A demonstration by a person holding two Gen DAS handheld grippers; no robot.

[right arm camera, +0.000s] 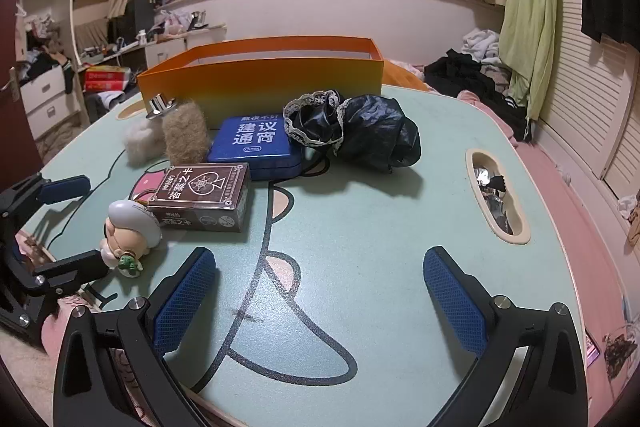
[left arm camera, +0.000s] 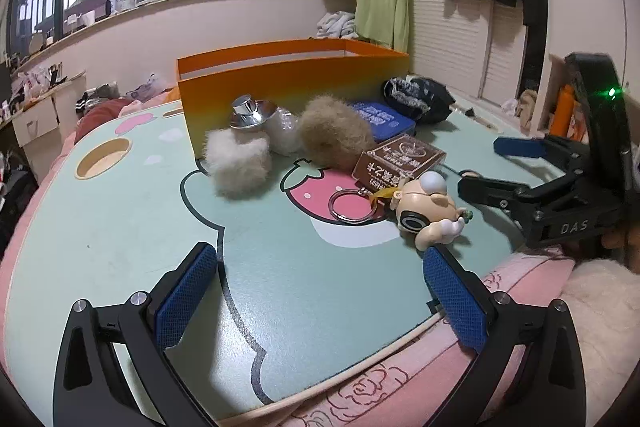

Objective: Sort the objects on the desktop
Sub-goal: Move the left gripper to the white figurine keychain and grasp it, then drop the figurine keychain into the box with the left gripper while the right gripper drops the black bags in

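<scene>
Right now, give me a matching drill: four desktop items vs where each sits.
Items:
1. brown card box
2. crumpled black plastic bag
3. cream cartoon figurine keychain
4. silver-capped glass bottle

Places:
A. against the orange box's front wall, behind the fluffy balls
B. nearest the table's front edge, beside the left tool's right finger
C. right of the blue tin
D. just in front of the blue tin

Pairs: 1-D, 2-C, 3-B, 4-A
</scene>
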